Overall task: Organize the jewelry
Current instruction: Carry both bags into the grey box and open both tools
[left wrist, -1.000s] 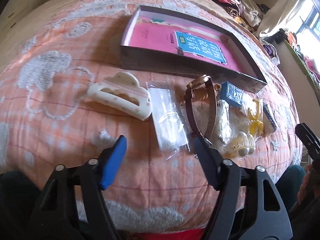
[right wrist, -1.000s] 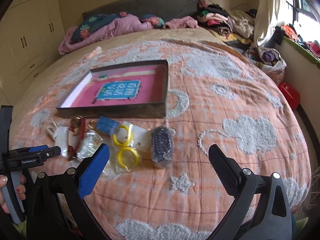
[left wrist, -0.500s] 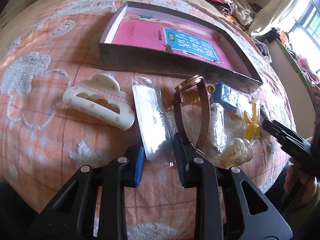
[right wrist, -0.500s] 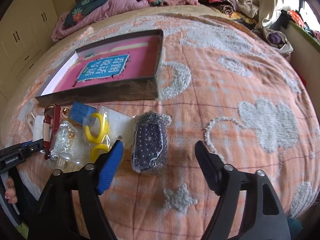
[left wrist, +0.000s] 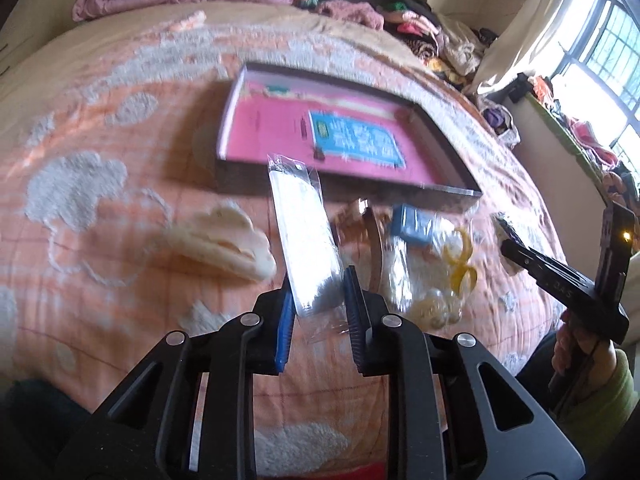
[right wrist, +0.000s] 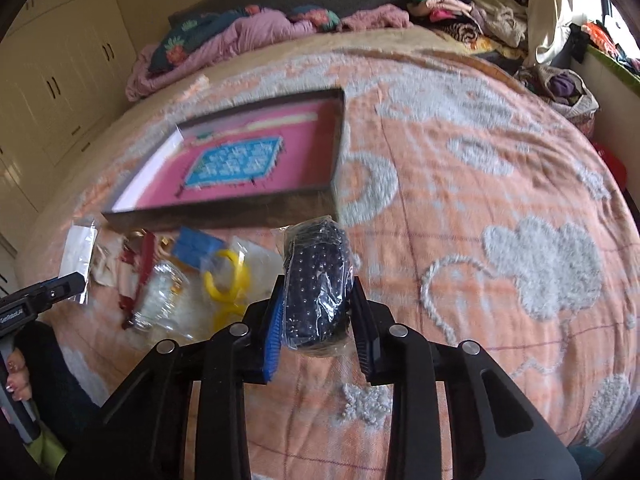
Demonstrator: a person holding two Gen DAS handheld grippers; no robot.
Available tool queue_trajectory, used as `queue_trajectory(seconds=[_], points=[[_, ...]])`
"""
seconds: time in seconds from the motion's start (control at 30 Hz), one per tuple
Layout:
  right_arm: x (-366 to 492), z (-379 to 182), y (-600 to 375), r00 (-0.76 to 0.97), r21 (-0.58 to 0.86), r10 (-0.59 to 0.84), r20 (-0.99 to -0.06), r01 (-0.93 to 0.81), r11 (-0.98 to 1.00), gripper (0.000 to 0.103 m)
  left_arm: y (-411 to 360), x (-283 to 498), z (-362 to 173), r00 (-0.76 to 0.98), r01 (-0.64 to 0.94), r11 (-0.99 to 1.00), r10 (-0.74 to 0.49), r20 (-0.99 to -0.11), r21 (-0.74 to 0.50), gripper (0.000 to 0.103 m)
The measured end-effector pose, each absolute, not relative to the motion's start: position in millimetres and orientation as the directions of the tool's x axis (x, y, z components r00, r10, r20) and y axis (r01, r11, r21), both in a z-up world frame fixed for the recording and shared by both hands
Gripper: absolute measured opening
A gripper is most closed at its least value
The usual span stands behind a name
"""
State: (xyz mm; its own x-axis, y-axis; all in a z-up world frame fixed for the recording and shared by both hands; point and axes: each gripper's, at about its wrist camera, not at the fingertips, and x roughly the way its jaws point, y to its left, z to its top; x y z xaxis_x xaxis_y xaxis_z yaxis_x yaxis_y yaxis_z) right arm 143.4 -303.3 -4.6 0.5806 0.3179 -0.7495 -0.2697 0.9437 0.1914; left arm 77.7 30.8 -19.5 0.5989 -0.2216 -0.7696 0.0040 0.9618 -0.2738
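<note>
My left gripper [left wrist: 320,292] has a long clear plastic packet [left wrist: 304,224] by its lower end; its jaws are still closing on it, and the packet stands tilted up above the bedspread. The right gripper [right wrist: 318,292] is shut on a dark beaded piece in a clear bag [right wrist: 318,276], raised a little off the bed. A shallow dark box with a pink lining [left wrist: 248,178] lies open beyond both. Still on the bedspread are a cream hair claw [left wrist: 224,240], a brown strap [left wrist: 374,240], a small blue box [left wrist: 412,224] and yellow hoops [left wrist: 462,264].
The orange bedspread with white cloud patterns [right wrist: 500,184] stretches wide to the right of the box. Crumpled bedding and clothes [right wrist: 260,28] pile at the head of the bed. A person's hand holds the other gripper's handle [right wrist: 16,368] at the left edge.
Both grippers closed from wide open. The left took the clear packet and lifted its end off the bed. The right closed on the dark beaded bag.
</note>
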Motion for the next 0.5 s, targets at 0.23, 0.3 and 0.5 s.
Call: queue_trajectory(seconds=[0.23,0.3,0.5], points=[[155,25,-291,0.629,0.186,0.341,-0.698,-0.301,0.935,0.029,41,101,0,0.646,-0.003,0.965,-0.197,-0.737,-0.261,0.016],[161,30,-287,0.638,0.177,0.339,-0.691,-0.305,0.936,0.029,43,109,3,0.657,-0.005,0.968,-0.186,-0.731,-0.252,0.016],[179,41,-273,0.662,0.156,0.336,-0.670,-0.316,0.936,0.029,49,139,3,0.657,-0.024,0.969,-0.170,-0.734,-0.246,0.016]])
